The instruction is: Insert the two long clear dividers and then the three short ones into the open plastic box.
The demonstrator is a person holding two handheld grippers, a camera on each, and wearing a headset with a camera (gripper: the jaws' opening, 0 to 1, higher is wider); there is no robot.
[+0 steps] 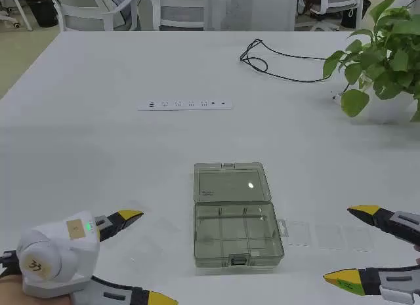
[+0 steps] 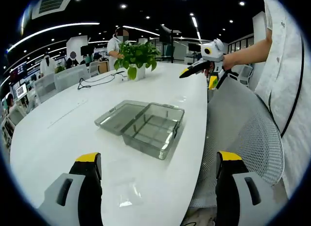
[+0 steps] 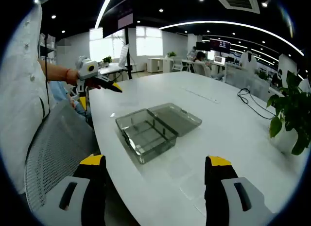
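Note:
An open smoky-clear plastic box [image 1: 237, 238] lies at the middle of the white table, its lid [image 1: 231, 182] folded flat on the far side. Faint lines cross its base; I cannot tell whether they are dividers. Three short clear dividers [image 1: 328, 236] lie in a row just right of the box. Faint long clear pieces [image 1: 147, 243] lie to its left. My left gripper [image 1: 141, 258] hovers open over those pieces at bottom left. My right gripper [image 1: 339, 244] stands open beyond the short dividers. The box [image 2: 146, 124] lies ahead of my left gripper [image 2: 158, 158], and the box [image 3: 150, 129] lies ahead of my right gripper [image 3: 155, 161].
A white power strip [image 1: 185, 105] lies beyond the box. At the far right are a black cable [image 1: 262, 59] and a potted plant [image 1: 384, 62]. A grey mesh chair [image 2: 252, 138] stands at the table's near edge. Office chairs line the far edge.

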